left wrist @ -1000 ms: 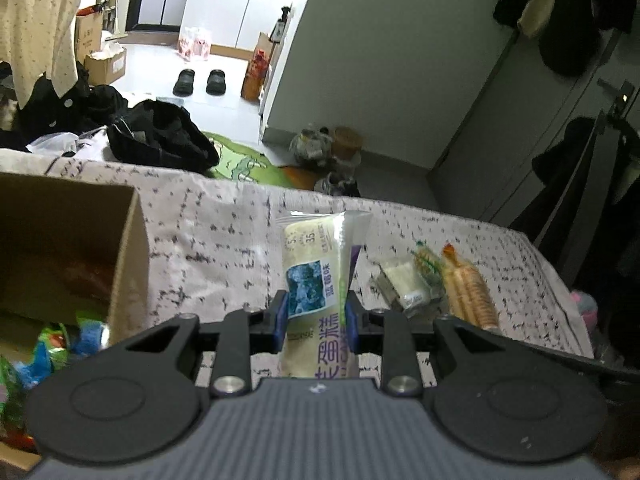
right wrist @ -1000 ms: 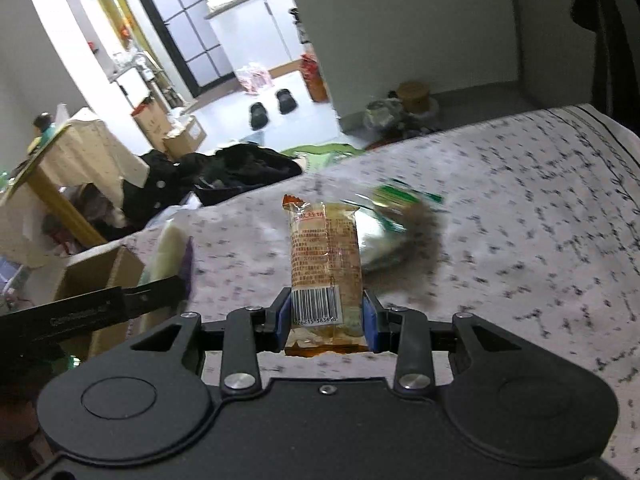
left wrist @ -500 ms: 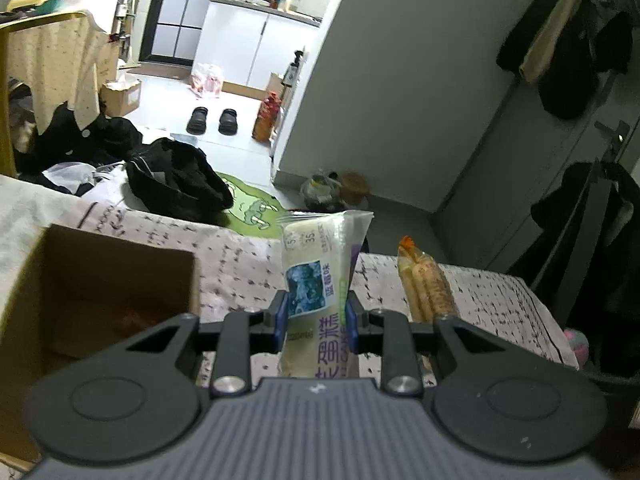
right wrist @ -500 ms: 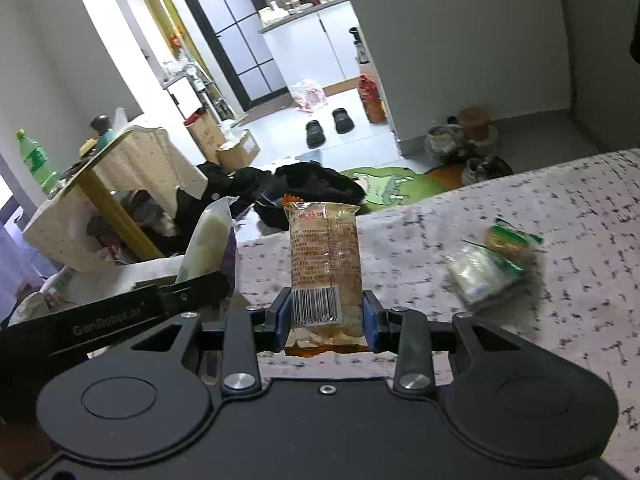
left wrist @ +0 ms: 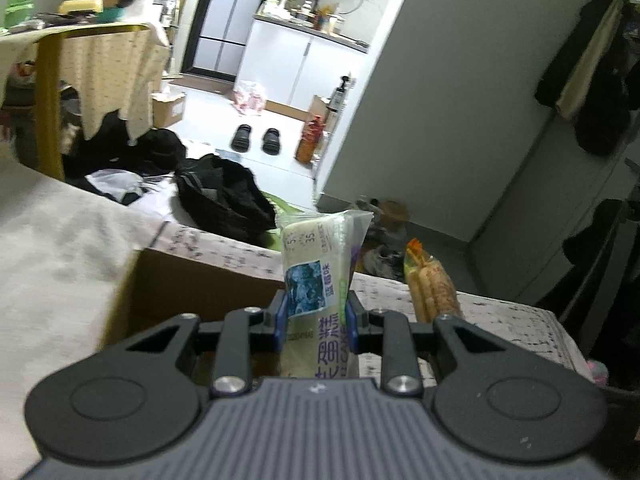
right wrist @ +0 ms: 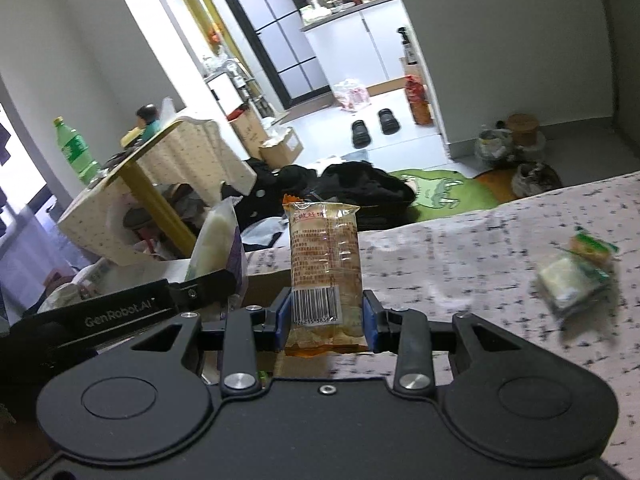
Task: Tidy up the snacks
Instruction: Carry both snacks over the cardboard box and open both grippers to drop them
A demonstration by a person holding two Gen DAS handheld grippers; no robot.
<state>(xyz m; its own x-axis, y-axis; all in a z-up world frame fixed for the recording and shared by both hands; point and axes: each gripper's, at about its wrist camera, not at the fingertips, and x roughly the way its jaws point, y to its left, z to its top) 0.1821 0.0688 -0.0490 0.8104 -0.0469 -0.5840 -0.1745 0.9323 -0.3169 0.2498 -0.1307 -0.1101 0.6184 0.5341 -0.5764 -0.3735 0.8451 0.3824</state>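
Item: two snack packs in carry, step judged as transport to the box (left wrist: 192,280). Left gripper (left wrist: 316,320): fingers clenched on a pale cake pack (left wrist: 316,264) with a blue label, held upright, its top standing clear above the blue pads. Right gripper (right wrist: 326,316): fingers clenched on an orange-tinted cracker pack (right wrist: 324,264), barcode end low between the pads, also upright. Location: both packs are off the surface and sit over or just short of the near edge of the open cardboard box, which stands on a bed with a patterned sheet (right wrist: 460,248); the left wrist view looks down into the box mouth, though its contents are too dark to tell. The two grippers ride side by side, the left one and its pack visible at the left of the right wrist view. Outstanding stock: one green-and-white pack (right wrist: 572,276) lying on the sheet well apart to the right, blurred. Next move, as judged: bring each pack fully over the box opening, lower, then release; the grippers are close, so staggered drops would avoid a knock.
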